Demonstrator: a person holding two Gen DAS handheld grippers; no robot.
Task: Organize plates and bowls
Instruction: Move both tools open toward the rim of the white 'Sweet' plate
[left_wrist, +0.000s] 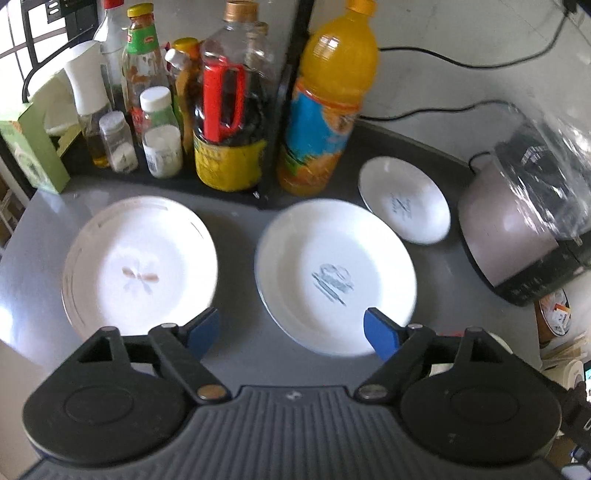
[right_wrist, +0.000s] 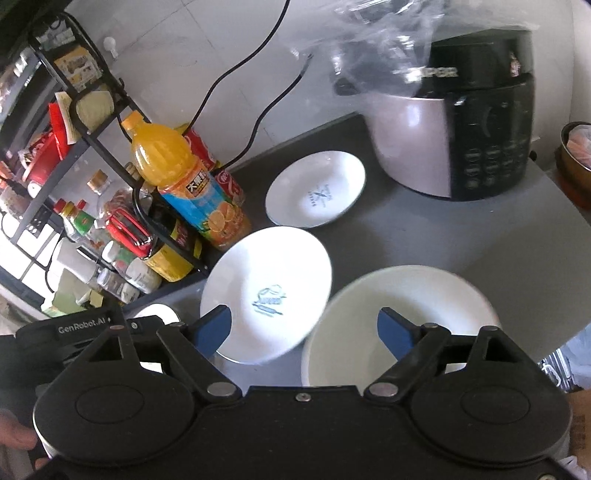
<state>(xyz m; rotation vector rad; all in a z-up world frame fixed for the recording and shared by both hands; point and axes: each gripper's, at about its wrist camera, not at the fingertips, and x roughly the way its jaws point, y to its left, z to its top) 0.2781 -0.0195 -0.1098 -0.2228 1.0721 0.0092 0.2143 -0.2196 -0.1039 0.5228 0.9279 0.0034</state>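
Note:
Three white plates lie on the grey counter. A plate with a faint flower print is at the left, a middle plate with a blue print is in the centre, and a smaller plate with a blue mark is behind it to the right. A white bowl sits at the front right in the right wrist view. My left gripper is open and empty above the counter between the two nearer plates. My right gripper is open and empty, above the middle plate and the bowl.
A black rack with several sauce and spice bottles stands at the back left, with an orange juice bottle beside it. A rice cooker under clear plastic stands at the right. Black cables run down the wall.

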